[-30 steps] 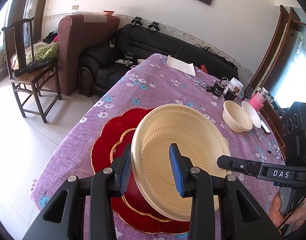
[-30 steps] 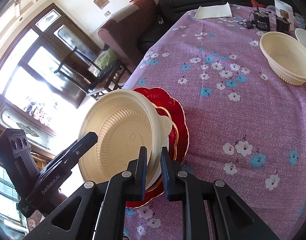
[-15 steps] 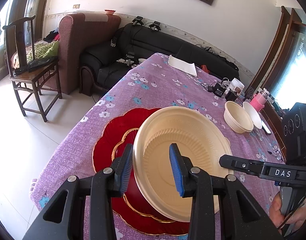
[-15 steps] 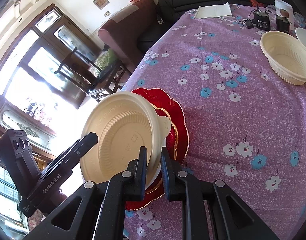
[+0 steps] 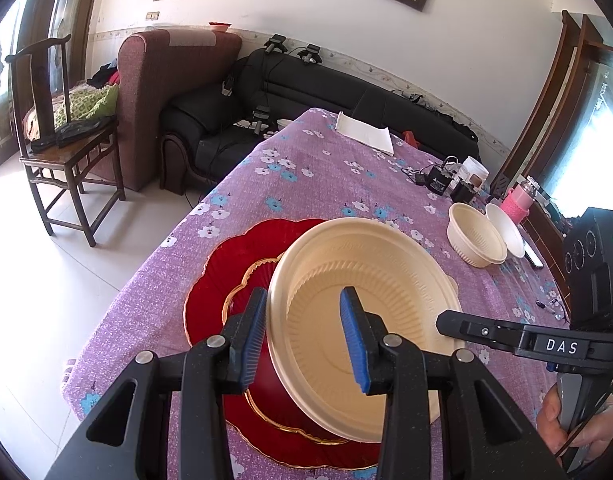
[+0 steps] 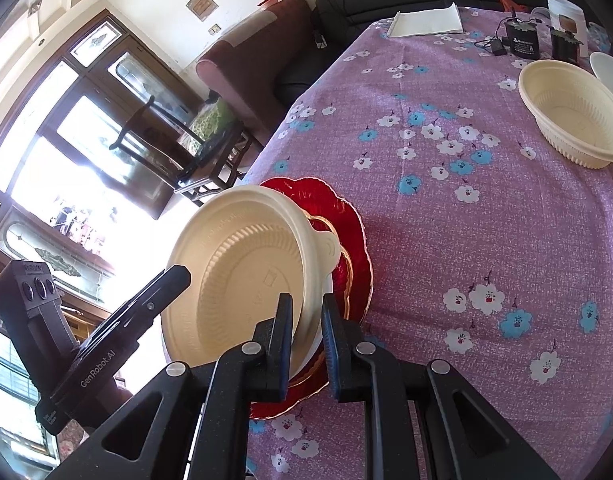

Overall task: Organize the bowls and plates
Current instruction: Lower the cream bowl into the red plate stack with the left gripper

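- A large cream bowl (image 5: 370, 320) is held tilted above a stack of red plates (image 5: 226, 276) at the near corner of the surface (image 5: 326, 184), which is covered with a purple flowered cloth.
- The left hand-held gripper (image 5: 302, 340) straddles the bowl's left rim: its left pad lies on the outside of the wall, its right pad sits inside the bowl over the ribbed floor. Whether the pads actually press on the wall cannot be told from either view.
- The right hand-held gripper (image 6: 306, 338) is clamped on the bowl's opposite rim, its two fingers close together with the thin wall pinched between them, just beside the bowl's small handle tab (image 6: 330, 248).
- The red plates lie flat on the surface, a smaller gold-edged plate on top of a larger scalloped one; the bowl's lower edge hangs over them.
- A second cream bowl (image 6: 570, 112) stands upright well apart on the far right side of the surface, touching a white bowl (image 5: 506, 228) just beside it.
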Tool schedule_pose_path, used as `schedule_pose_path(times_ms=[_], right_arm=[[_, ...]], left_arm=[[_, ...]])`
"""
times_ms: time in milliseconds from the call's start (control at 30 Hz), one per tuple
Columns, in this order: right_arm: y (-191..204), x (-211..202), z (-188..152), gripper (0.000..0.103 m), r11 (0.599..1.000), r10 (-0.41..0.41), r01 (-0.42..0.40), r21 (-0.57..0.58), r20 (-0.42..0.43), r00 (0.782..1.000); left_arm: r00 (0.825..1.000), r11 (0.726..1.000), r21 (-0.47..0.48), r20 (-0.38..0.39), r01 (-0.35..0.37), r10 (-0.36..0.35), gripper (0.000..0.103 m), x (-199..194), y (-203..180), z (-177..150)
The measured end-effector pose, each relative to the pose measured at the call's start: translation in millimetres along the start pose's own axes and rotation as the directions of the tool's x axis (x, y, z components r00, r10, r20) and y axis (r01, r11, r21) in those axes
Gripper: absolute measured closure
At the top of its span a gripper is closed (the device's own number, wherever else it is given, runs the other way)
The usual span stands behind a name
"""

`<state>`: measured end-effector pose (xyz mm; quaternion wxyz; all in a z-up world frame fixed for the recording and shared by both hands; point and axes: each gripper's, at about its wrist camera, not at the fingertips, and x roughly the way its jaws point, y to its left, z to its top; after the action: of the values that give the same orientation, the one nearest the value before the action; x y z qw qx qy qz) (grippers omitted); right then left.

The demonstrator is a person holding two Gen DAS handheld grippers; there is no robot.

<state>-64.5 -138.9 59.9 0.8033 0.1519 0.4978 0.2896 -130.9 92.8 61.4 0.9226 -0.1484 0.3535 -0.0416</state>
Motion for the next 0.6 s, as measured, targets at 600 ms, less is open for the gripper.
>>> schedule_pose_path(times_ms=[600], right_arm=[[-5, -10, -2, 0.086, 1.0, 0.01, -0.01, 0.01, 0.021, 1.0]], left_arm=[[0.999, 1.0, -0.012, 0.022, -0.026, 0.027, 0.049, -13, -2, 3]])
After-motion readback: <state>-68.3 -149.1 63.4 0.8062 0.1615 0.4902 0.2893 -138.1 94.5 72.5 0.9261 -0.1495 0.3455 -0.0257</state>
